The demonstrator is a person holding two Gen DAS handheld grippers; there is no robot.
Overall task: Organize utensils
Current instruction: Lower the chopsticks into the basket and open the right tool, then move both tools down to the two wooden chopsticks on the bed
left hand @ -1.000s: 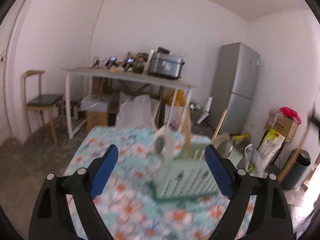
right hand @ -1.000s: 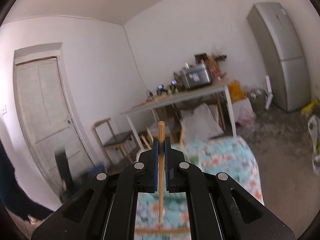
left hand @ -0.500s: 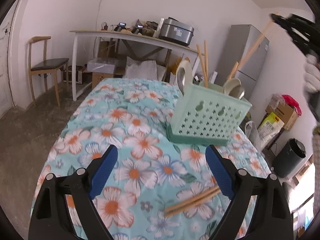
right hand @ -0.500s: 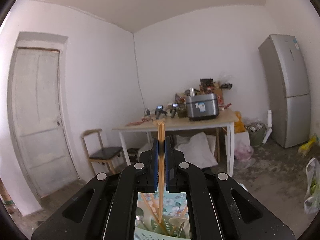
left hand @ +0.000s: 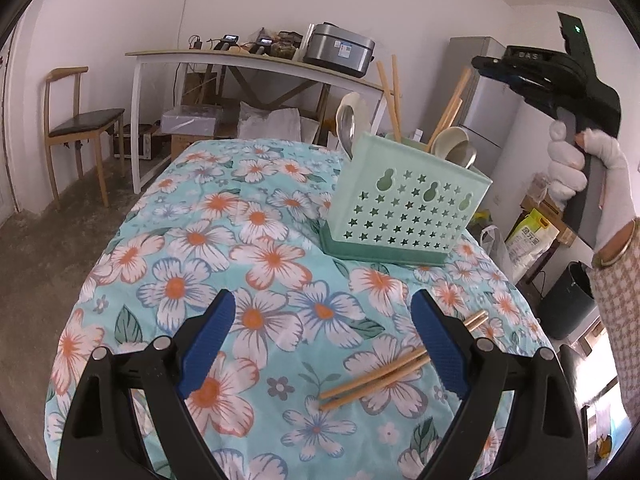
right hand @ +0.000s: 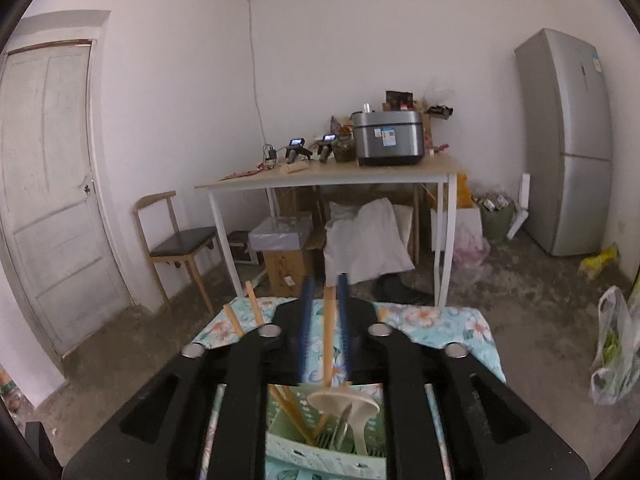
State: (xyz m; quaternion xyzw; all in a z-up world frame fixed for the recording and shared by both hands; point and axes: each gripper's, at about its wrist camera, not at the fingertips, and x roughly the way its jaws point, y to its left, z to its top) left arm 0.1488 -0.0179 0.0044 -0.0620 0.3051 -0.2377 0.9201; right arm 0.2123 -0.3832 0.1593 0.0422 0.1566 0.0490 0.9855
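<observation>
The right gripper (right hand: pixel 325 316) has just been opening its jaws. A thin wooden chopstick (right hand: pixel 329 332) stands between the blue pads, but they no longer press on it; half a second ago they were shut tight on it. Its lower end already reaches down into the pale green plastic utensil basket with star-shaped holes (left hand: pixel 404 208), directly below this claw, so I judge the chopstick is being released into the basket.

The left gripper (left hand: pixel 320 344) is wide open and empty, low over the flower-printed turquoise tablecloth (left hand: pixel 224 240). Two more wooden chopsticks (left hand: pixel 384 372) lie on the cloth just before its right finger, which covers their middle part. They are probably the next things to collect.

The blue pads (right hand: pixel 307 312) are blurred, so I cannot tell whether the chopstick still touches one. The basket's compartments are mostly hidden.
</observation>
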